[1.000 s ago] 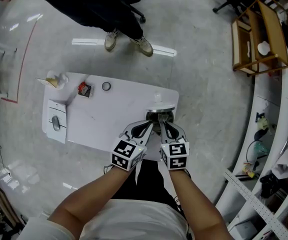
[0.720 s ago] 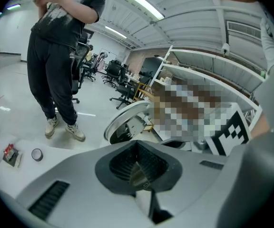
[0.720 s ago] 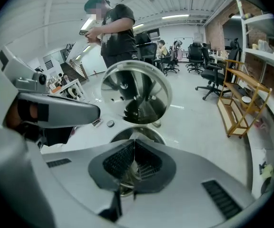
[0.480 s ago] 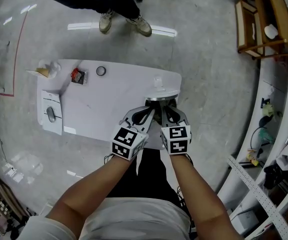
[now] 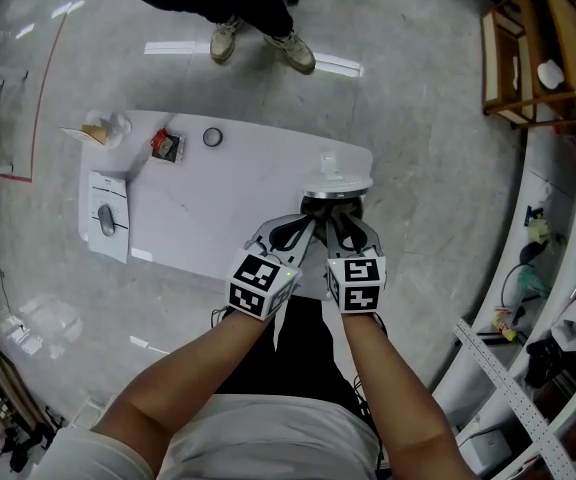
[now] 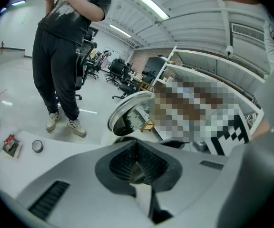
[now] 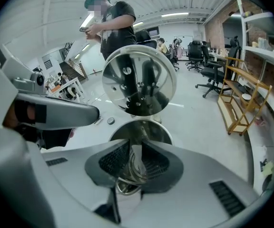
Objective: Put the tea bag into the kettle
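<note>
The steel kettle [image 5: 336,196] stands at the white table's [image 5: 218,208] right end with its round lid [image 7: 139,80] tipped up and its mouth [image 7: 139,134] open. Both grippers hover side by side right over it. The jaws of my right gripper [image 7: 133,164] are opening above the mouth, and a white tea bag [image 7: 137,152] hangs in the narrow gap between the pads. My left gripper [image 6: 137,164] is shut, with its pads together; the raised lid [image 6: 127,112] shows just beyond them. In the head view the left gripper [image 5: 293,234] and the right gripper [image 5: 344,230] nearly touch.
A small clear cup [image 5: 329,161] stands just behind the kettle. At the table's far left are a red packet [image 5: 166,145], a small ring [image 5: 212,137], crumpled paper [image 5: 103,130] and a sheet with a grey mouse [image 5: 107,219]. A person's feet [image 5: 263,50] are beyond the table.
Both grippers stay over the kettle's mouth. The head view has shifted a little, and the person beyond the table has stepped slightly.
</note>
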{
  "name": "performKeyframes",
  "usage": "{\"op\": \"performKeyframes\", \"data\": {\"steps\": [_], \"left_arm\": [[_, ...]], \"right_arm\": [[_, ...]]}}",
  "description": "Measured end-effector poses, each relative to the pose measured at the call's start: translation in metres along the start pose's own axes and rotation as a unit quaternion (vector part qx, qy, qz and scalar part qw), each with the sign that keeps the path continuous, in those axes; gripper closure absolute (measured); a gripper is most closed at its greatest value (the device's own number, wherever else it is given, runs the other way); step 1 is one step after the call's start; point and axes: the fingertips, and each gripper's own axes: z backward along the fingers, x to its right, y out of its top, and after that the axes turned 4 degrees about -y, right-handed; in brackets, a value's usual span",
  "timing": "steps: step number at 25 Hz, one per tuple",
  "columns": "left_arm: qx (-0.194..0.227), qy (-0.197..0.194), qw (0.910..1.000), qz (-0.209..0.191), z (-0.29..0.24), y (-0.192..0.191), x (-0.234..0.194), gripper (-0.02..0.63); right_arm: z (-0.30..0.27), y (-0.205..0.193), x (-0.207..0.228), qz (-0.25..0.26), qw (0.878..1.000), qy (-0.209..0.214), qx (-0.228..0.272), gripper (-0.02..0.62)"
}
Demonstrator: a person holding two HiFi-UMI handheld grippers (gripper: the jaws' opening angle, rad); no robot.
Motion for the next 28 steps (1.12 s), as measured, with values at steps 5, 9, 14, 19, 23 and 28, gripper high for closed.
{"op": "performKeyframes", "data": {"steps": [5,9,14,19,23,28], "left_arm": [[0.005,0.002,1.0,0.002,0.007,0.0,0.002,0.597],[0.006,-0.001,1.0,0.0,0.014,-0.002,0.006,0.597],[0.006,-0.002,1.0,0.0,0.021,-0.006,0.009,0.597],[0.004,-0.004,1.0,0.001,0.024,-0.013,0.013,0.597],[0.004,-0.001,1.0,0.008,0.026,-0.018,0.013,0.597],[0.006,0.002,0.9999,0.012,0.025,-0.019,0.011,0.597]], "right_arm": [[0.005,0.005,-0.006,-0.004,1.0,0.006,0.012,0.471],[0.012,0.007,-0.008,-0.005,1.0,0.0,0.021,0.445],[0.016,0.007,-0.01,-0.008,1.0,0.0,0.029,0.365],[0.016,0.004,-0.012,0.007,0.999,-0.003,0.037,0.291],[0.012,0.0,-0.018,0.017,0.999,0.012,0.037,0.259],[0.005,-0.003,-0.016,0.019,0.999,0.018,0.027,0.249]]}}
